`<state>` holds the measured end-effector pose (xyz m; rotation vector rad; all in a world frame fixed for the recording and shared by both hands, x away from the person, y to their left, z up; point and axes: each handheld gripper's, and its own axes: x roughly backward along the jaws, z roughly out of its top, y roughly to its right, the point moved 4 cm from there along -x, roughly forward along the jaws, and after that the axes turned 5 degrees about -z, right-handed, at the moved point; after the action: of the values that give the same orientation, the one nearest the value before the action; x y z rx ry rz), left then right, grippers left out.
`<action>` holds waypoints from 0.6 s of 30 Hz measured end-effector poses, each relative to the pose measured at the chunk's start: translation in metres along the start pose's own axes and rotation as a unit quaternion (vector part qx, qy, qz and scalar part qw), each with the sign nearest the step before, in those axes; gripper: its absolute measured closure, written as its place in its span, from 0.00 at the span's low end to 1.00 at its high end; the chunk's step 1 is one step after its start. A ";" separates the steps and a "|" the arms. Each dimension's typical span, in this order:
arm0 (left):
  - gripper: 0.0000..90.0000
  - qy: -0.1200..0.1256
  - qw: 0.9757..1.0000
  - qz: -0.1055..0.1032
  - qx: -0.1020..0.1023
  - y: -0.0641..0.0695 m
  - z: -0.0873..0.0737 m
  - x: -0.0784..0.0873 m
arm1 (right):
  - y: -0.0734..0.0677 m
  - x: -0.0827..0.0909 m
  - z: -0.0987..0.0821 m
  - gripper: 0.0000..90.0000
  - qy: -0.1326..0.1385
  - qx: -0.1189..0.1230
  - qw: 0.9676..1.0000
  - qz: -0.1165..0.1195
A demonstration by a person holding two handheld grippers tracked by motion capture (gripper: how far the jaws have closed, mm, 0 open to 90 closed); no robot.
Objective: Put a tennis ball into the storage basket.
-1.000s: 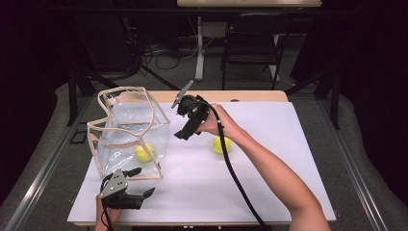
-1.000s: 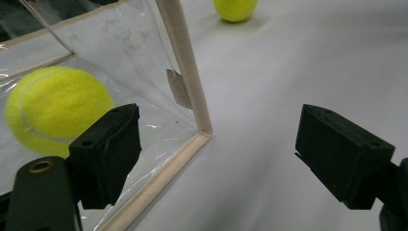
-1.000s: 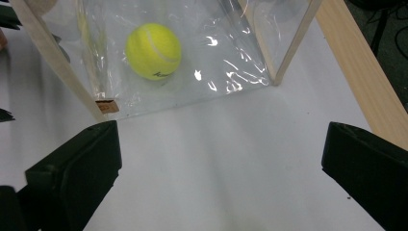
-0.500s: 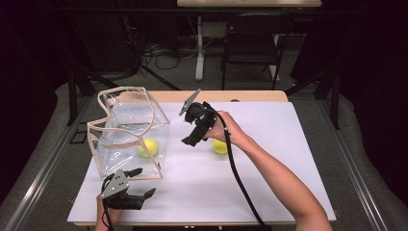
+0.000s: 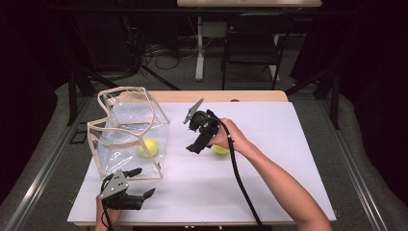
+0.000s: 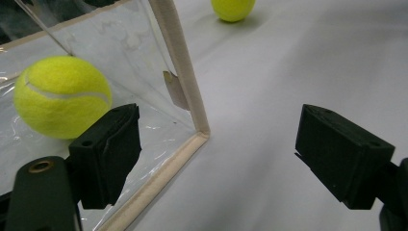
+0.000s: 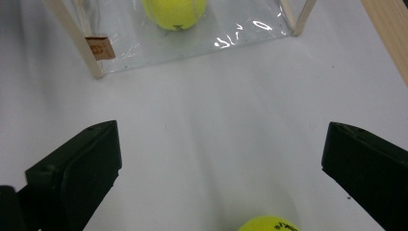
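High view: right gripper [image 5: 196,147] is over the white table [image 5: 288,173], tilted down, sitting right next to a loose tennis ball [image 5: 220,149]. The ball lies on the table at the person's right hand [image 5: 230,137], partly hidden by it. Can't read the jaw gap from here. A clear bag [image 5: 130,132] with tan trim stands open on the left part of the table, with a second tennis ball [image 5: 148,147] inside near its front right corner. Left gripper [image 5: 142,183] rests low at the near edge, just in front of the bag, jaws spread, nothing between them.

Left gripper view: left gripper [image 6: 219,154] jaws wide apart, empty. The bag's [image 6: 180,82] trimmed corner sits between the jaws, nearer the left one. Ball in bag [image 6: 61,96] is behind the clear wall, just above the left jaw. Loose ball [image 6: 233,8] is far off at the top edge on bare table [image 6: 298,62].

Right gripper view: right gripper [image 7: 221,178] jaws wide, holding nothing. Loose ball [image 7: 268,224] is at the bottom edge, between the jaws, touching neither as far as I can see. Bag [image 7: 96,53] is ahead across open table [image 7: 211,110], a small tan tag on its trim; the ball in it [image 7: 174,12] is at the top edge.
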<state>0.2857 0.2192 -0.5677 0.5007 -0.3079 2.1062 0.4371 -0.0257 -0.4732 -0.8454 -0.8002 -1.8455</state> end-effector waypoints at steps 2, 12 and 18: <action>0.18 -0.001 1.000 -0.002 -0.001 0.000 0.000 0.000 | -0.001 -0.001 -0.004 0.00 -0.003 -0.001 1.000 0.000; 0.18 0.001 1.000 0.002 0.001 0.000 -0.001 0.001 | 0.003 0.001 -0.023 0.00 -0.010 -0.010 1.000 -0.009; 0.18 0.003 1.000 0.001 0.003 -0.001 -0.001 0.000 | 0.006 0.001 -0.034 0.00 -0.023 -0.009 1.000 -0.015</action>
<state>0.2860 0.2198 -0.5686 0.4976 -0.2996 2.1106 0.4349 -0.0552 -0.4900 -0.8954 -0.8304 -1.8691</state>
